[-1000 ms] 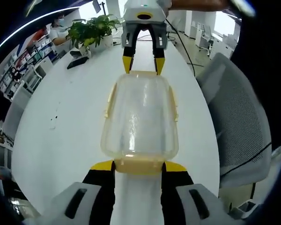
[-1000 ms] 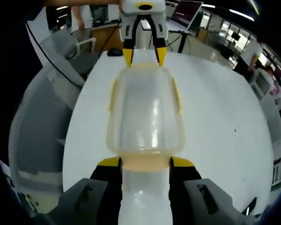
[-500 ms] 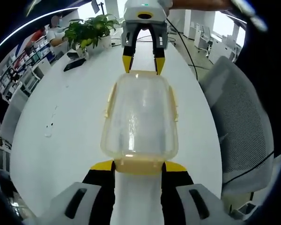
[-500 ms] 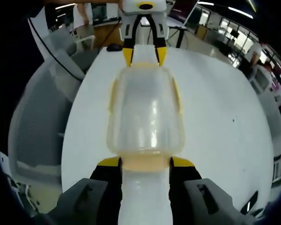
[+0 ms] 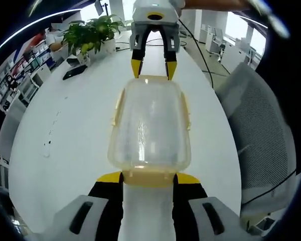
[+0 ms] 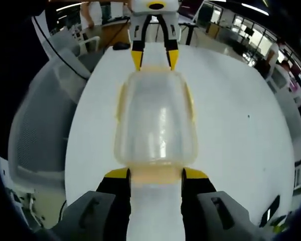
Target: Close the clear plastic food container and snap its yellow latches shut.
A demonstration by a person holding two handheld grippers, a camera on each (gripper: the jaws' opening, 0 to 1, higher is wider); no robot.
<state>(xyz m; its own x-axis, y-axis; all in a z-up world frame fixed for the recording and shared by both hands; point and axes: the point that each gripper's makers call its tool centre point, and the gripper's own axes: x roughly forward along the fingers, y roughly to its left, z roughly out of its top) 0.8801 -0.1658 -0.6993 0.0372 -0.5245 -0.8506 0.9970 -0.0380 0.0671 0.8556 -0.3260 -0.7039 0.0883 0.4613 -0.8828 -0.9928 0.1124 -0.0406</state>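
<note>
A clear plastic container with its lid on hangs above the white table, held at both short ends. My left gripper is shut on the yellow end latch nearest it, one jaw on each side. At the far end, my right gripper clamps the opposite latch. From the other side, the container runs from my right gripper, shut on its near yellow latch, to the left gripper at the top. Yellow side latches run along both long edges.
A potted plant and a dark flat device sit at the table's far end. A grey mesh office chair stands beside the table, also seen as the chair. Desks and people fill the office beyond.
Both grippers and the container keep the same places relative to each other. The table and room behind have slid a little, so the held set has shifted slightly over the table.
</note>
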